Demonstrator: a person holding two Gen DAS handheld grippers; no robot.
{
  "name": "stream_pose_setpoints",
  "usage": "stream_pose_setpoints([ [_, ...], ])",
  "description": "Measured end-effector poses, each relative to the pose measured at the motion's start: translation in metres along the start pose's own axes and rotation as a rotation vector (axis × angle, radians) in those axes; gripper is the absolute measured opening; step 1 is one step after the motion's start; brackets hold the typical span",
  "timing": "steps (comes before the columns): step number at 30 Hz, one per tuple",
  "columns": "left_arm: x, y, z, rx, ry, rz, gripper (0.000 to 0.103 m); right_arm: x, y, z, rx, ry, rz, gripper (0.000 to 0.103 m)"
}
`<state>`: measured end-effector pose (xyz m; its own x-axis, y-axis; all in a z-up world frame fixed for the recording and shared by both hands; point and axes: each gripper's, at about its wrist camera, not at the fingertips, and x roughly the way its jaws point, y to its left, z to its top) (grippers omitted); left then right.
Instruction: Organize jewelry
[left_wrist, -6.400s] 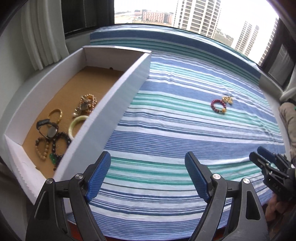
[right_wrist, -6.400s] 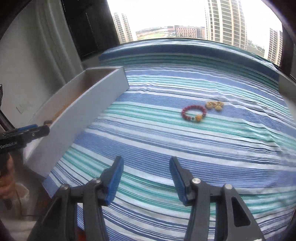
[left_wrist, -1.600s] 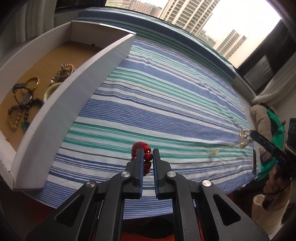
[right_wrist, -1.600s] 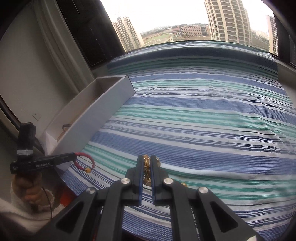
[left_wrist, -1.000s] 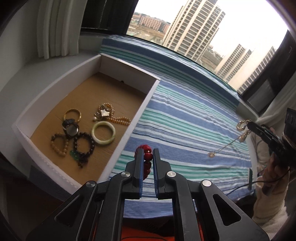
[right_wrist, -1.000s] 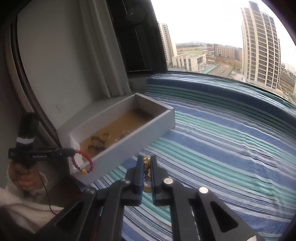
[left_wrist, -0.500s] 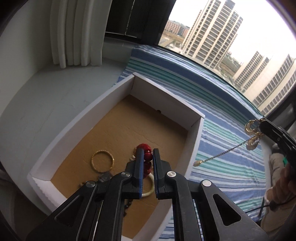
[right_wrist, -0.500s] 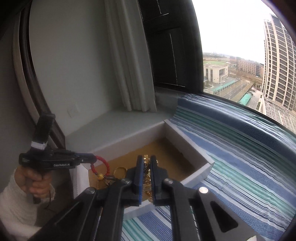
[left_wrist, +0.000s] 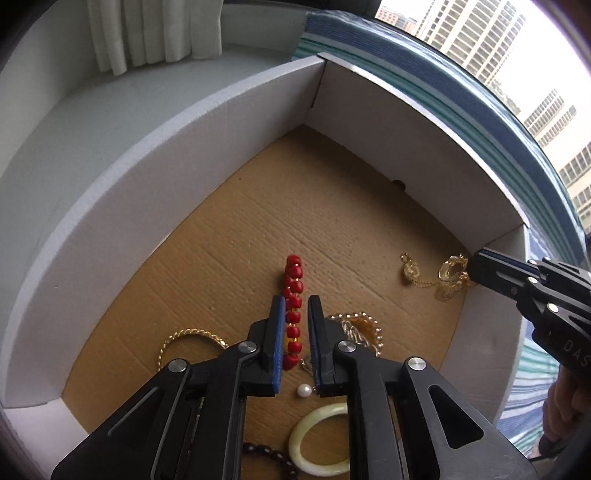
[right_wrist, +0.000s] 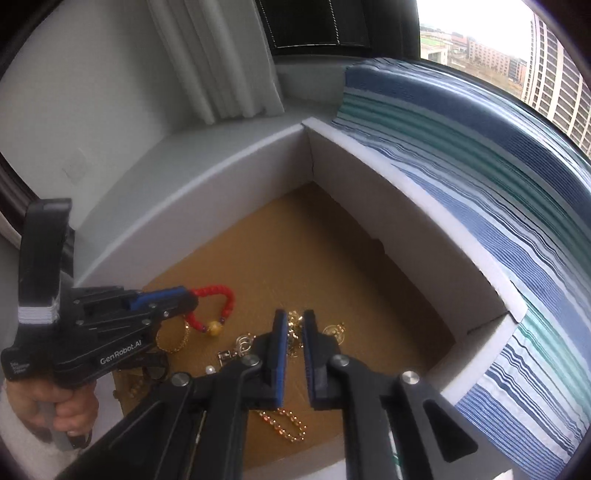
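Both grippers hang low inside a white box (left_wrist: 184, 155) with a brown cardboard floor. A red bead bracelet (left_wrist: 294, 288) stands edge-on between the jaws of my left gripper (left_wrist: 295, 299). Those jaws are opening: the beads lean on the left pad and a thin gap shows at the right pad. The right wrist view has the same bracelet (right_wrist: 229, 295) looped at the left gripper's tip (right_wrist: 184, 299), its gold bead near the floor. My right gripper (right_wrist: 294, 314) pinches a gold necklace (right_wrist: 293, 326) while its jaws begin opening. One end of the necklace (left_wrist: 448, 275) trails on the floor beside the box's right wall.
Other jewelry lies on the box floor: a gold bangle (left_wrist: 188, 338), a pale green bangle (left_wrist: 317, 439), a loose pearl (left_wrist: 303, 389), dark beads (left_wrist: 266, 452) and a silver-and-amber chain (left_wrist: 358, 328). Blue-green striped cloth (right_wrist: 498, 184) borders the box on the right. A white curtain (left_wrist: 147, 33) hangs behind.
Both grippers carried their jewelry from above the striped cloth to the box and sank into it. The left jaws have parted a little around the red bracelet.
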<state>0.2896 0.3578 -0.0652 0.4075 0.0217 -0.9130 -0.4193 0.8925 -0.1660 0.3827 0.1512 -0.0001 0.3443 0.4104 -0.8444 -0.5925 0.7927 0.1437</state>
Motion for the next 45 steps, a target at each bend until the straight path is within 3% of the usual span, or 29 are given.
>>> stream_pose_setpoints([
  [1,0.001,-0.001,-0.002,0.007,-0.004,0.012,0.044,0.007,-0.002,-0.002,0.006,0.015,-0.009,0.013],
  [2,0.0,-0.004,-0.006,0.015,-0.019,0.029,0.064,0.012,-0.004,-0.004,0.012,0.025,-0.014,0.03],
  [3,-0.004,-0.006,-0.009,0.024,-0.043,0.052,0.07,0.016,-0.003,-0.005,0.018,0.029,-0.017,0.04],
  [4,-0.009,-0.008,-0.012,0.036,-0.071,0.078,0.075,0.014,-0.006,-0.012,0.021,0.025,-0.016,0.052],
  [11,-0.048,-0.023,-0.036,0.069,-0.207,0.162,0.089,0.003,-0.004,-0.038,-0.039,0.003,-0.071,0.064],
  [23,-0.1,-0.035,-0.072,0.079,-0.354,0.305,0.102,-0.022,0.007,-0.063,-0.078,-0.051,-0.148,0.075],
  [26,-0.105,-0.037,-0.079,0.073,-0.355,0.328,0.102,-0.026,0.01,-0.066,-0.09,-0.062,-0.161,0.079],
  [30,-0.111,-0.041,-0.085,0.062,-0.327,0.423,0.102,-0.033,0.013,-0.068,-0.097,-0.072,-0.169,0.079],
  [37,-0.133,-0.034,-0.096,-0.016,-0.355,0.404,0.102,-0.048,0.009,-0.066,-0.084,-0.098,-0.179,0.082],
  [45,-0.133,-0.017,-0.104,-0.098,-0.288,0.374,0.102,-0.055,0.005,-0.068,-0.089,-0.119,-0.179,0.082],
])
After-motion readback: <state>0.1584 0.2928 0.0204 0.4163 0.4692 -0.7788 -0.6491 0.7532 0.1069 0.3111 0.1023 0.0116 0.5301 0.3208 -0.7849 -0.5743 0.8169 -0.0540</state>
